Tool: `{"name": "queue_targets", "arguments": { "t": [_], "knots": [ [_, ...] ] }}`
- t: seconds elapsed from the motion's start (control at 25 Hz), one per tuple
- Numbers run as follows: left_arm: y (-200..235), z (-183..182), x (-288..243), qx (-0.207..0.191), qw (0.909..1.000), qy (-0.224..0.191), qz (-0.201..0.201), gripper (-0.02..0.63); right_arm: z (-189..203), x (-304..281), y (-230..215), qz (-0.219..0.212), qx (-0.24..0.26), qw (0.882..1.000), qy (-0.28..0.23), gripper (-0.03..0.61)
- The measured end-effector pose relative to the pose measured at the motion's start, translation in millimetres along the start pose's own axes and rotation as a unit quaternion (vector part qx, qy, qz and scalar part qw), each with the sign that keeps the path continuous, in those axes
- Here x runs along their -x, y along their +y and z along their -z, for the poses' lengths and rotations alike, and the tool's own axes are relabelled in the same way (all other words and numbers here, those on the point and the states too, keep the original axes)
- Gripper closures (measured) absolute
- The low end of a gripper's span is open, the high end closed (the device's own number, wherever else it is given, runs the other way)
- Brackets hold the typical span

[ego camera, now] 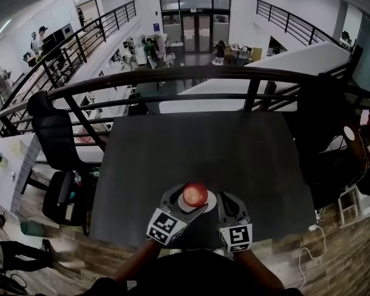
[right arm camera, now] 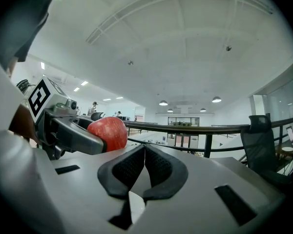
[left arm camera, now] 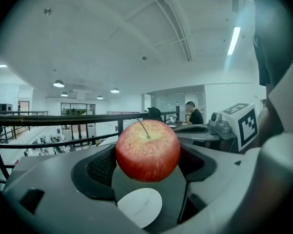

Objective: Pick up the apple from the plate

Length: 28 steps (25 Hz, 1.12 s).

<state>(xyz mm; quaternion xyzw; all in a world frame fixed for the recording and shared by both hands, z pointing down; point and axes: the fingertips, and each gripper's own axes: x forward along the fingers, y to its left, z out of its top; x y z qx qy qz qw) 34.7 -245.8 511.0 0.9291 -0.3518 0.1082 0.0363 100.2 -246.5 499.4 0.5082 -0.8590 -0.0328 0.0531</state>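
A red apple (ego camera: 195, 194) with a short stem sits between the jaws of my left gripper (ego camera: 186, 203), which is shut on it. It hangs a little above a white plate (ego camera: 211, 200) near the table's front edge. In the left gripper view the apple (left arm camera: 147, 150) fills the gap between the black pads, with the plate (left arm camera: 139, 207) below it. Just right of the apple, my right gripper (ego camera: 229, 202) has its pads pressed together on nothing. In the right gripper view the apple (right arm camera: 109, 134) shows to the left, and a sliver of the plate (right arm camera: 135, 206) beneath the shut jaws.
The dark grey table (ego camera: 234, 159) stretches ahead of the grippers. A black railing (ego camera: 172, 79) runs along its far side, over an open office floor below. A black office chair (ego camera: 55, 140) stands to the left, and cables and a shelf (ego camera: 351, 205) lie to the right.
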Motion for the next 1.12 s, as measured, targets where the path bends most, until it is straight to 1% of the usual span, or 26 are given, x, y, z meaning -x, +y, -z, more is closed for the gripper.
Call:
{"name": "queue_targets", "arguments": {
  "t": [0.24, 0.4, 0.6, 0.88, 1.12],
  "knots": [
    [0, -3, 4, -0.003, 0.9999, -0.010, -0.007, 0.204, -10, 6, 3, 0.004, 0.021, 1.000, -0.007, 0.554],
    [-1, -3, 7, -0.006, 0.9998, -0.014, -0.010, 0.204, -11, 9, 5, 0.004, 0.018, 1.000, -0.012, 0.554],
    [-3, 3, 7, -0.010, 0.9998, -0.011, -0.012, 0.204, -7, 12, 6, 0.003, 0.019, 1.000, -0.006, 0.554],
    [-1, 3, 3, -0.004, 0.9999, -0.009, -0.010, 0.204, -5, 9, 1, 0.005, 0.020, 1.000, -0.004, 0.554],
    [-1, -2, 1, -0.002, 0.9999, -0.006, -0.013, 0.204, -10, 8, -5, 0.007, 0.022, 1.000, -0.006, 0.554]
  ]
}}
